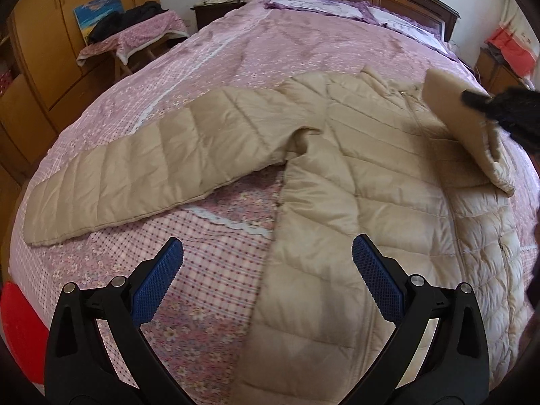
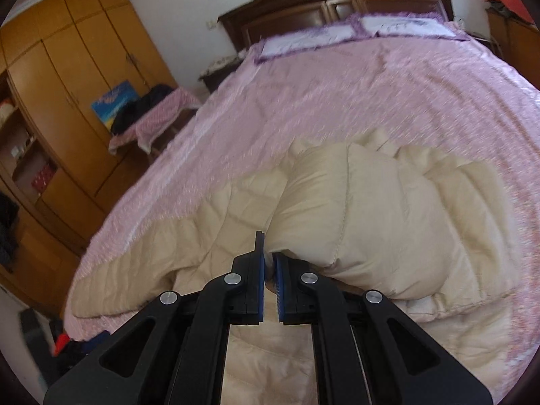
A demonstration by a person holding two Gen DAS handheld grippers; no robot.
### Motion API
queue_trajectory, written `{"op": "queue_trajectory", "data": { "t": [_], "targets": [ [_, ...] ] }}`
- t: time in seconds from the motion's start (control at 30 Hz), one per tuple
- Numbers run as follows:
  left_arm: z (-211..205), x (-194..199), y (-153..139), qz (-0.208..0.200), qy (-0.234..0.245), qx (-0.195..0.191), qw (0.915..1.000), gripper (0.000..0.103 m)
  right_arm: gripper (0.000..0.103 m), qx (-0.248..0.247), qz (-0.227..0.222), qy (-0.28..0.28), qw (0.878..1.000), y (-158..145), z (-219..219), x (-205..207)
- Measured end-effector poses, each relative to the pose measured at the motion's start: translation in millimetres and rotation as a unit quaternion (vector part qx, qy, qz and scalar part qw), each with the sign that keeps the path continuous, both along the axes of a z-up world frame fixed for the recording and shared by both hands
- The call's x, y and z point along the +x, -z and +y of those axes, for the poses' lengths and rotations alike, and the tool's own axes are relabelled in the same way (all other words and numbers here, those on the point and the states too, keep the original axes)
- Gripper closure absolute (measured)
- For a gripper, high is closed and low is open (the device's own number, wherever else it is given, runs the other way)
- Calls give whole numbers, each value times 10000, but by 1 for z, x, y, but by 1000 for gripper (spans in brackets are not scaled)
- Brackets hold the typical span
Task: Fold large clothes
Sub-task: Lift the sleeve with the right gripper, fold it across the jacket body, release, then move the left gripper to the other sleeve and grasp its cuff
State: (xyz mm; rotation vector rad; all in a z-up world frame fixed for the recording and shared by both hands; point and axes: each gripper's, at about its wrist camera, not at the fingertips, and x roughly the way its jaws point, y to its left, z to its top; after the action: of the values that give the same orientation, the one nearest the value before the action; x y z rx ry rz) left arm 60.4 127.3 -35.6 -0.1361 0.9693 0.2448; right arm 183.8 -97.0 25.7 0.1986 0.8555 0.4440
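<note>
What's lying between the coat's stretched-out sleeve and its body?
Only bare pink bedspread, a wedge under the sleeve beside the coat, seen in the left wrist view.

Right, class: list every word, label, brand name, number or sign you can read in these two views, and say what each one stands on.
None can be read.
Beige padded jacket: no label or brand shows.
Painting by the wardrobe: colours only, no lettering.
Pillows: faint marks, too blurred to read.

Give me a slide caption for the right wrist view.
Right claw shut on beige quilted jacket's sleeve above a pink bedspread.
</note>
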Motion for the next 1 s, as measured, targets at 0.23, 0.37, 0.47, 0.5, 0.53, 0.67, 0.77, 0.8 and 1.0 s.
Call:
{"op": "queue_trajectory", "data": {
  "t": [0.23,0.37,0.47,0.5,0.53,0.67,0.77,0.8,1.0],
  "targets": [
    [12,-1,4,3,-73,9,10000,3,95,-86,568,-176,9982,56,32,16],
    [17,-3,5,-87,-126,-89,9998,3,89,-112,709,-202,9972,69,36,19],
    [17,-2,6,-78,-158,-113,9998,3,62,-124,741,-279,9968,75,38,17],
    [16,-3,6,-76,-155,-112,9998,3,50,-128,730,-299,9968,74,40,18],
    [16,-3,6,-73,-150,-112,9998,3,41,-130,704,-333,9969,74,42,16],
    [12,-2,4,-64,-112,-66,9999,3,32,-72,660,-429,9969,66,47,10],
    [6,-1,1,-68,-31,21,10000,3,26,-20,580,-519,9970,55,46,1],
    [4,0,0,-69,-5,40,10000,3,24,-31,554,-531,9970,51,44,-3],
    [-13,6,-13,-124,395,-291,9987,3,19,-65,391,-278,9988,31,10,-30]
  ]
}}
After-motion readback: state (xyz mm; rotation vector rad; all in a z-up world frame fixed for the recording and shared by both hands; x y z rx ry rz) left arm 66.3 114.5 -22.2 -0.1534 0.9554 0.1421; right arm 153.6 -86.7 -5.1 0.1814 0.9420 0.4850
